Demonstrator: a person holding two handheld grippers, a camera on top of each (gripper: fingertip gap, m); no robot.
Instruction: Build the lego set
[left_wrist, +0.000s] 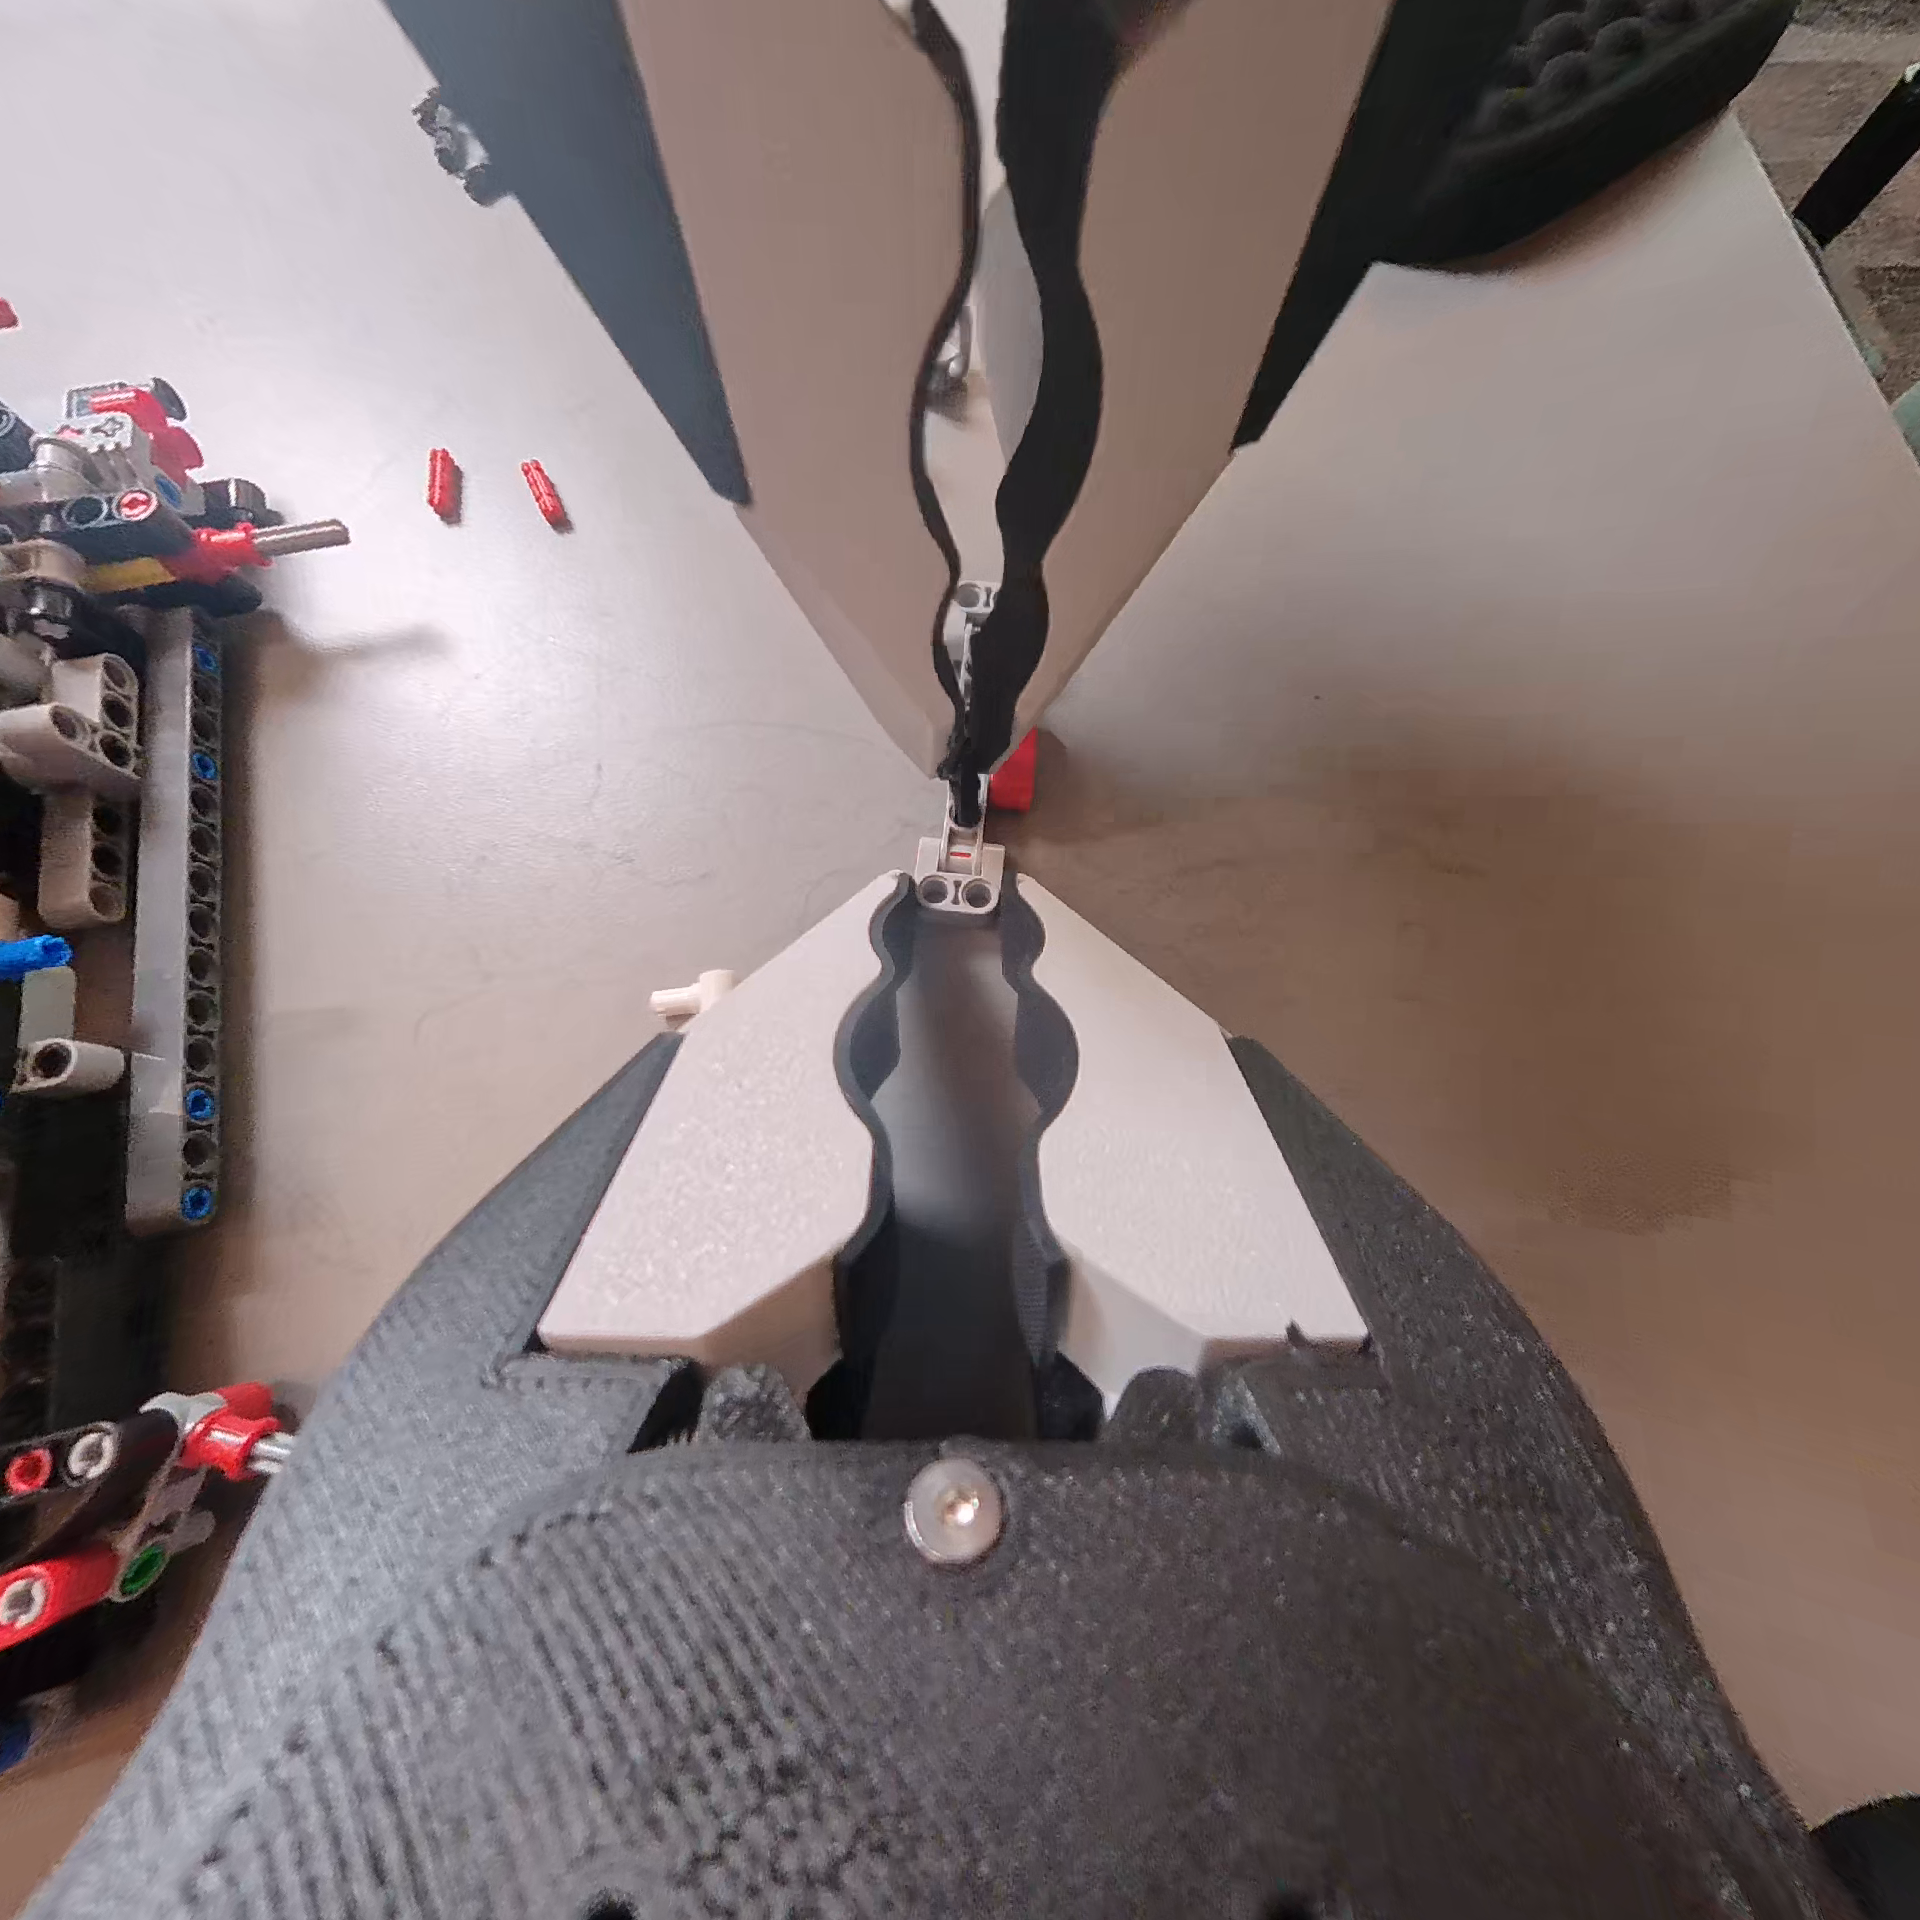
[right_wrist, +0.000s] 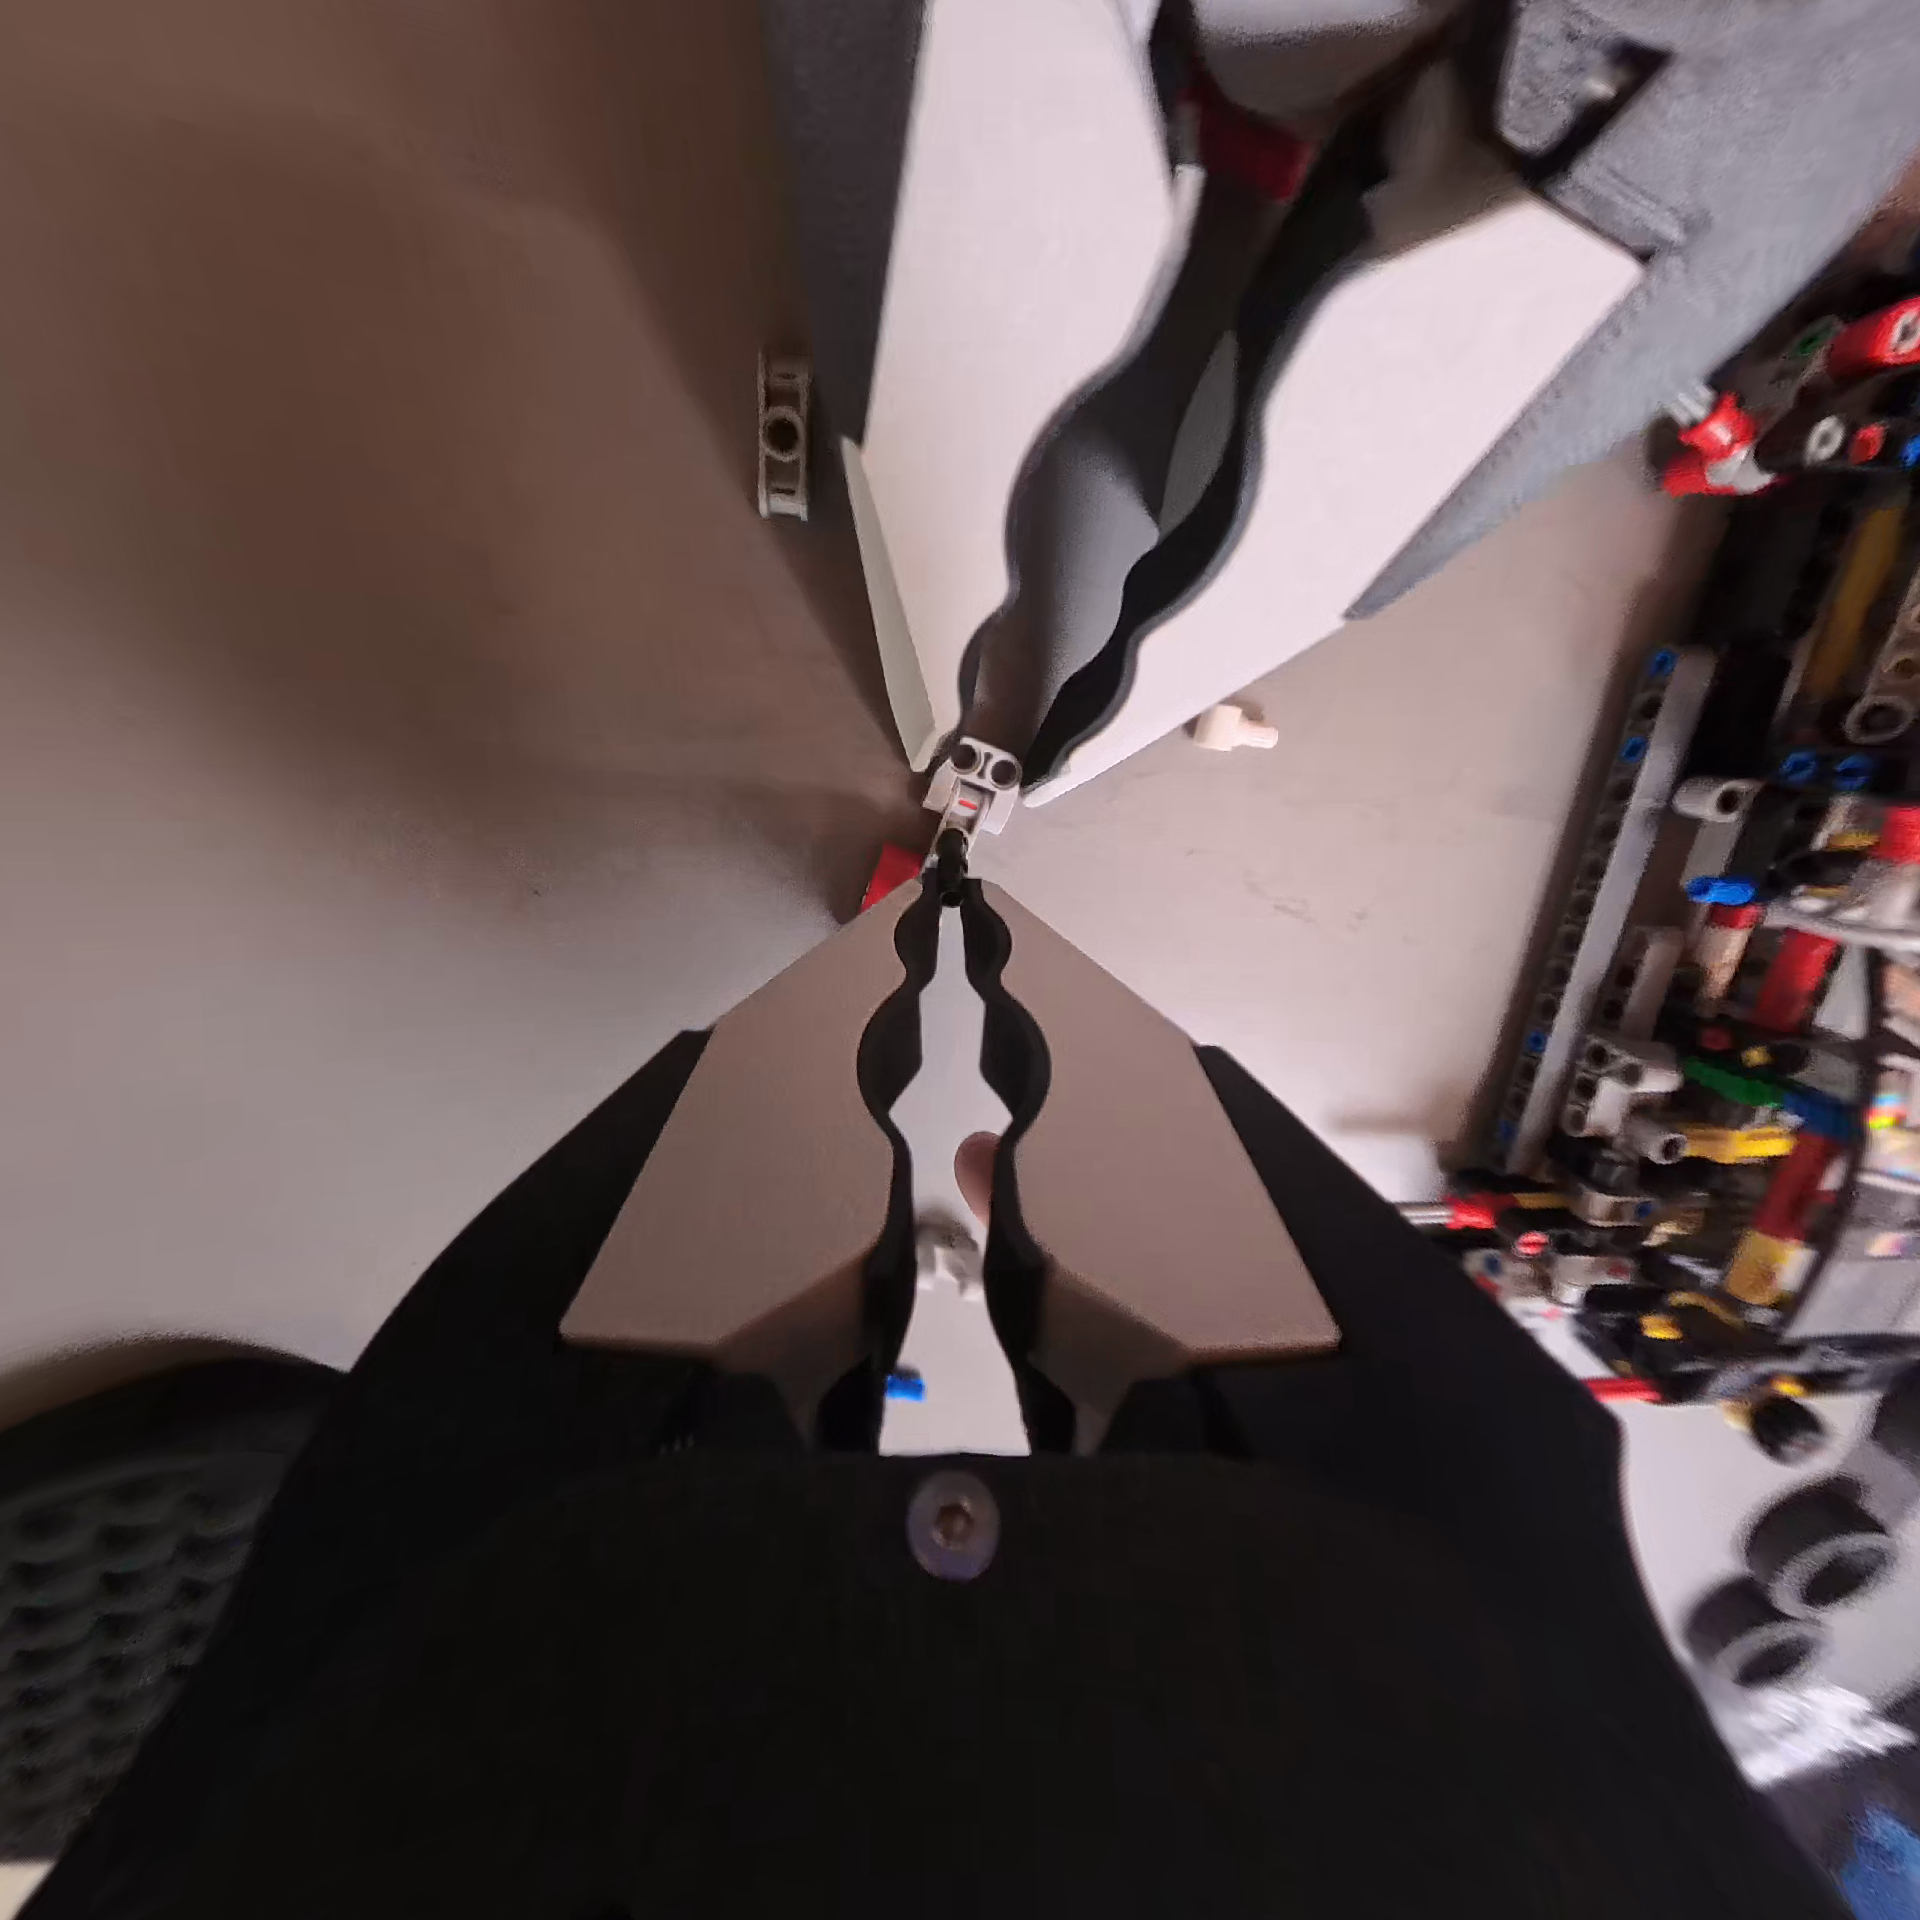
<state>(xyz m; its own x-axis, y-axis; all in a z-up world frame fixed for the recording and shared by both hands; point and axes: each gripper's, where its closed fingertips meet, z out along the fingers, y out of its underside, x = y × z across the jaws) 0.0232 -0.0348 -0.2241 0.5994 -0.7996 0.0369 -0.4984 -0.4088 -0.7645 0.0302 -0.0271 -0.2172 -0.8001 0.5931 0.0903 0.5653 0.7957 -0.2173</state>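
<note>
Lego connector (left_wrist: 958, 878), a small light grey piece with two holes, sits pinched at the very tips of your left gripper (left_wrist: 958, 891). Your right gripper (right_wrist: 948, 888) faces it tip to tip, closed on a thin black pin (right_wrist: 951, 864) that meets the connector's far end. Both hover just above the pale table (left_wrist: 520, 831). Two red pins (left_wrist: 488, 486) lie off to your left, with the part-built model (left_wrist: 114, 727) beyond them.
</note>
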